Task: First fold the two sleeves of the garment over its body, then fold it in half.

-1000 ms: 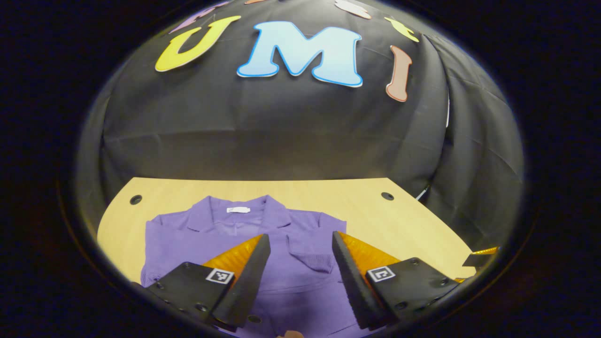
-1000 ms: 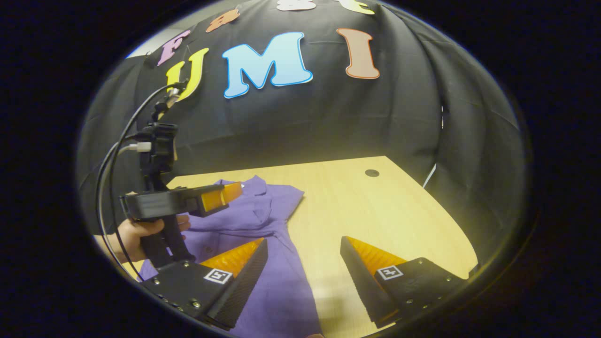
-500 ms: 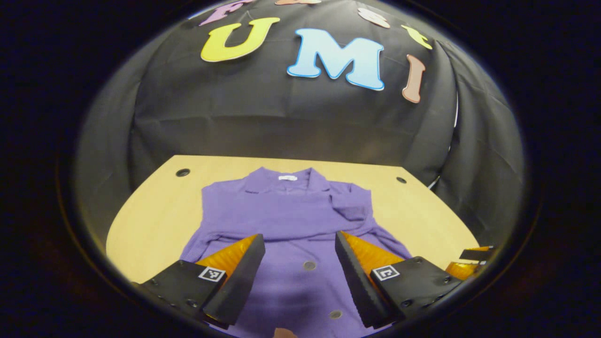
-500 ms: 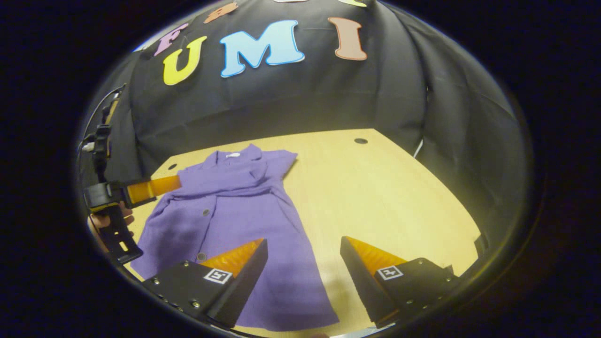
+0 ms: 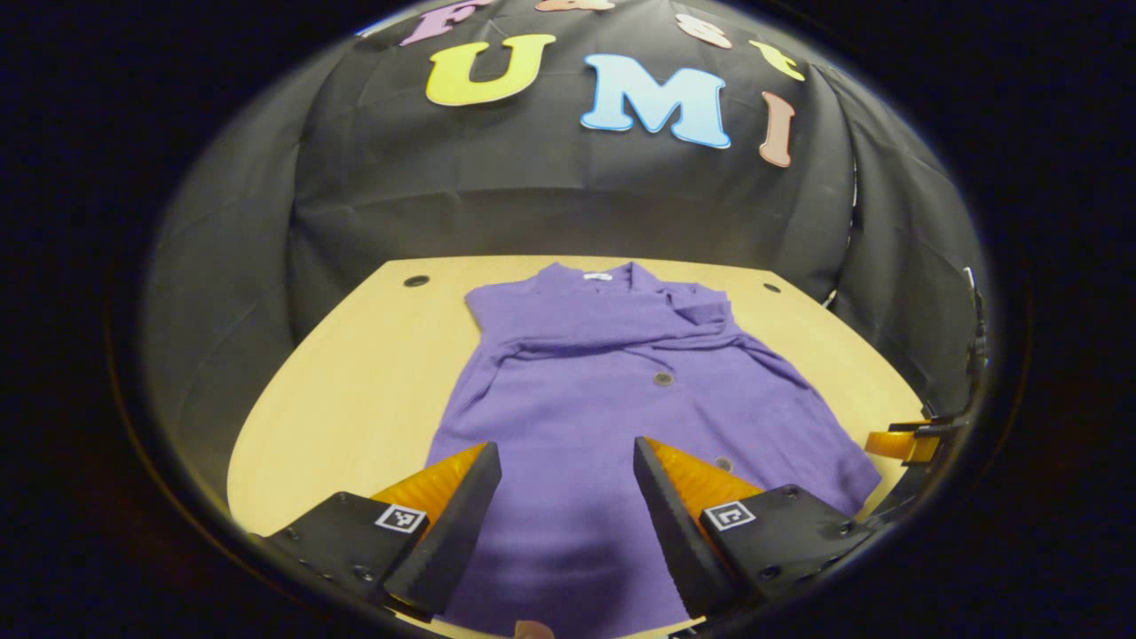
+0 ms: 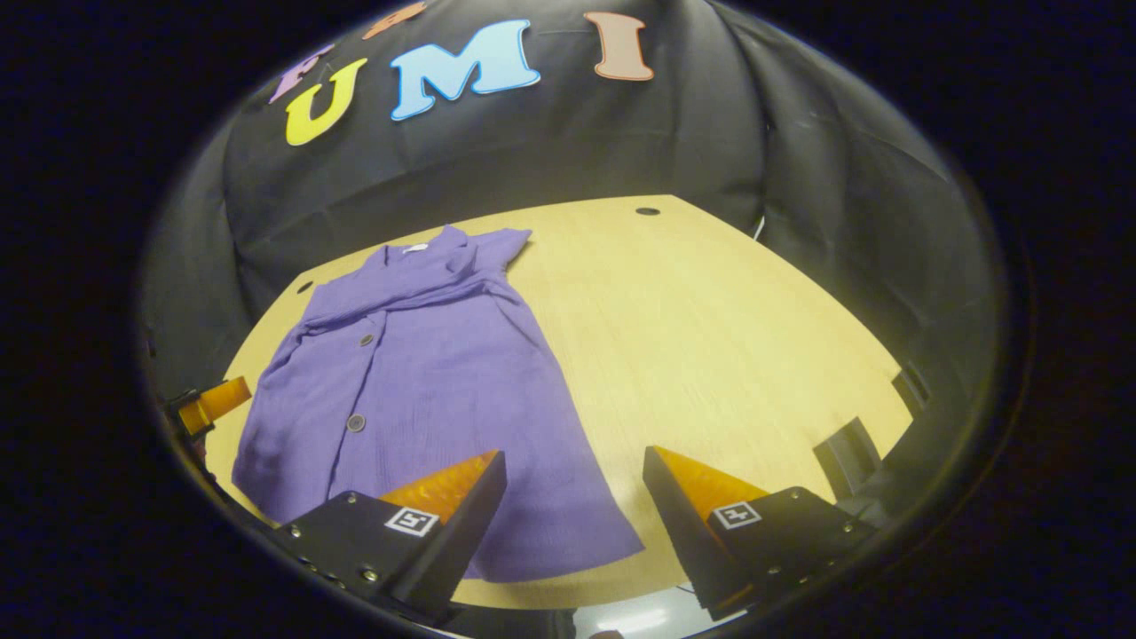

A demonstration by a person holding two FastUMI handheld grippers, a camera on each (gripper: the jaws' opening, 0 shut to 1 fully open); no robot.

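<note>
I see the purple garment (image 5: pixel 621 399) flat on the table (image 6: pixel 710 311), sleeves seemingly folded across its chest. Both my left gripper (image 5: pixel 564 497) and right gripper (image 6: pixel 572 506) hang spread, empty, near its hem; a one-sided hem pinch could skew the half-fold.
</note>
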